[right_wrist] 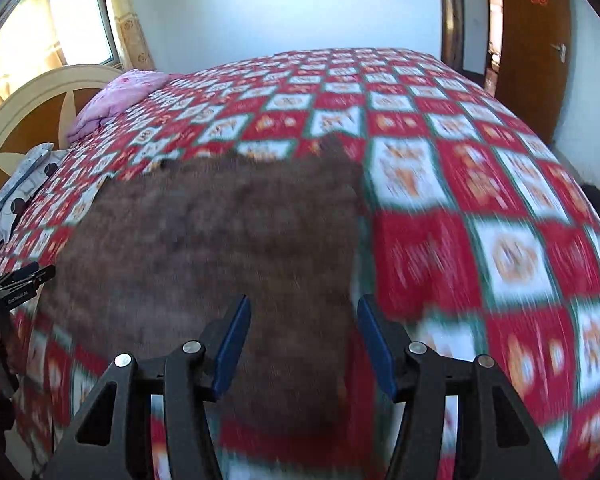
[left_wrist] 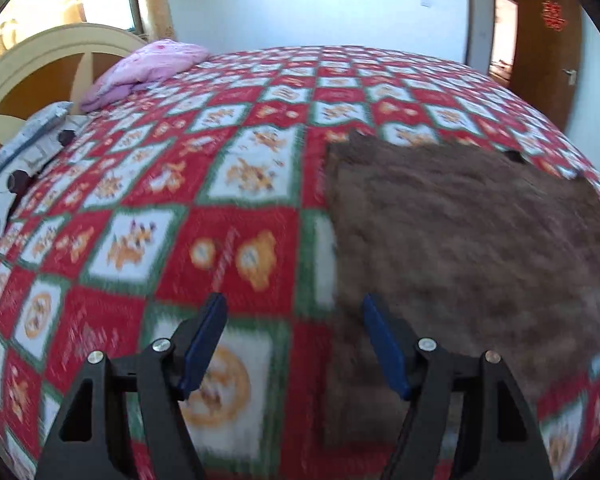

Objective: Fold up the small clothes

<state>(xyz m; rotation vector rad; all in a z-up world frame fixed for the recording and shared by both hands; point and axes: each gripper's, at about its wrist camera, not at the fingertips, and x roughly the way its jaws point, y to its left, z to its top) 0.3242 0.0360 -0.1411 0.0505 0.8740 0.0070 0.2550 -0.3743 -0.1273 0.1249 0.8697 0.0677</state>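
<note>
Tongs on both sides are spread wide, holding nothing: left tongs (left_wrist: 294, 340) hang over the near left edge of the brown fuzzy rectangular garment (left_wrist: 460, 240), right tongs (right_wrist: 302, 340) over its near right edge. Garment lies flat on the bed w/ the red, white and green checked cartoon-print blanket (left_wrist: 228, 240), roughly mid-bed, near side twd the cameras.

Risks from here, as I judge them:
- Both views are motion-blurred, so tongs prob. moving fast; a hurried pinch could miss the garment edge.
- Left tongs straddle the edge w/ one finger over the blanket, so closing there may grab blanket along w/ the fleece, and lifting would drag bedding and skew the fold.
- Thick pile may slip out of a shallow pinch mid-fold.
- Uneven grip heights left vs right would give a crooked crease.

Pink crumpled quilt (left_wrist: 148, 68) and grey printed pillow (left_wrist: 24, 152) sit far left by the cream headboard (left_wrist: 40, 52), well apart, no obstruction.
</note>
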